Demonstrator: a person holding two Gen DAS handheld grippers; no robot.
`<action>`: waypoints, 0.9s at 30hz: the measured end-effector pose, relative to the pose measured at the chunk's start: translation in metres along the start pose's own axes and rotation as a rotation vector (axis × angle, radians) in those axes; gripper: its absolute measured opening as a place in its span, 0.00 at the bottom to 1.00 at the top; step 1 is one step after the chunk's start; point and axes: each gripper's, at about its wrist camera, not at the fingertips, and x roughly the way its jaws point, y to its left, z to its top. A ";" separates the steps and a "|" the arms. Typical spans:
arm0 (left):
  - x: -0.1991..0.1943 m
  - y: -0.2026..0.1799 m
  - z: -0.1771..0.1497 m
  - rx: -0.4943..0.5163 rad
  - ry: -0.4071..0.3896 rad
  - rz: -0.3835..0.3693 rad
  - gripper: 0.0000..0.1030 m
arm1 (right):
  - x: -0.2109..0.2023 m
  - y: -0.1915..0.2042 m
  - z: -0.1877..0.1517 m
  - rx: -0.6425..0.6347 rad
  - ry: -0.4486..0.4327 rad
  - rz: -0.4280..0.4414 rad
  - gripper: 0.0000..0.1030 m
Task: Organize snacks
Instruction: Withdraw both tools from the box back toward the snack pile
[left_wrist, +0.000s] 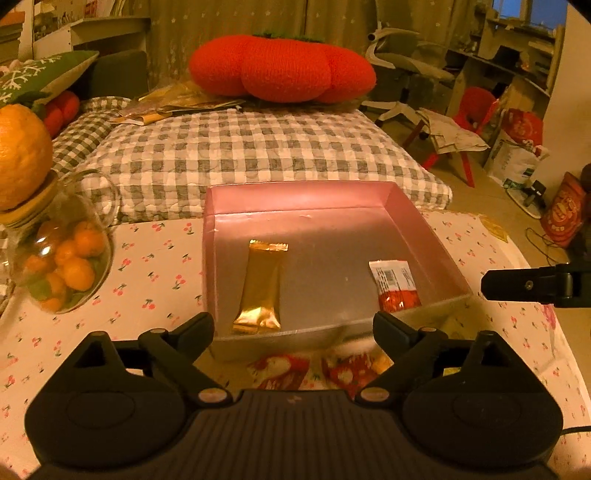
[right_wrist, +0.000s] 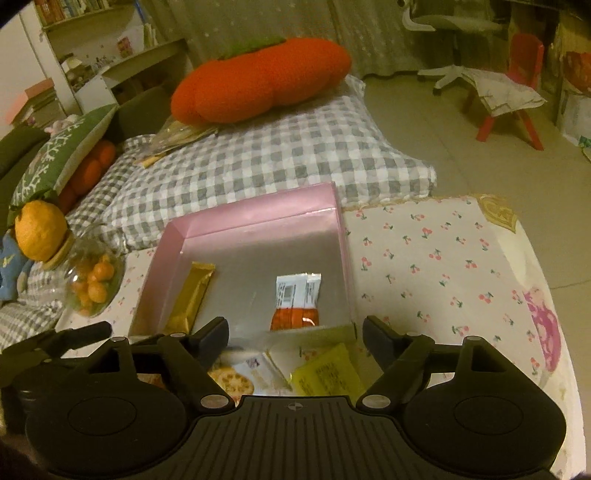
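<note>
Both claws are held wide open and empty above the near edge of the table: the left gripper (left_wrist: 293, 325) is poised over the red packets (left_wrist: 321, 371) lying just outside the box, and the right gripper (right_wrist: 295, 332) over a yellow sachet (right_wrist: 327, 373) and a biscuit packet (right_wrist: 236, 378). Nothing is gripped by either one.

The pink box (left_wrist: 299, 195) is set in the middle of the cherry-print tablecloth (right_wrist: 436, 266), its open top turned up so that snacks can be dropped in from above. Two are seen inside already: a gold bar (left_wrist: 260, 286) laid along the left side and a red-and-white packet (left_wrist: 393, 288) at the near right. The middle of the floor is left bare, so room for more is judged ample.

The loose packets are crowded against the box's near wall, which may hinder a low approach. To the left, near the table edge, a glass jar of small oranges (left_wrist: 62, 266) is stood, well apart from the work. Beyond the table, a checked cushion (left_wrist: 258, 155) and a red plush (left_wrist: 282, 68) are seen.
</note>
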 end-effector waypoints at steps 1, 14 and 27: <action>-0.002 0.001 -0.001 -0.002 0.003 0.002 0.92 | -0.002 -0.001 -0.002 0.002 0.001 -0.003 0.79; -0.037 0.017 -0.025 -0.056 0.048 0.008 0.95 | -0.023 0.003 -0.042 0.002 0.037 -0.018 0.83; -0.062 0.045 -0.066 -0.074 0.045 0.041 0.97 | -0.020 0.015 -0.078 -0.006 0.105 0.015 0.84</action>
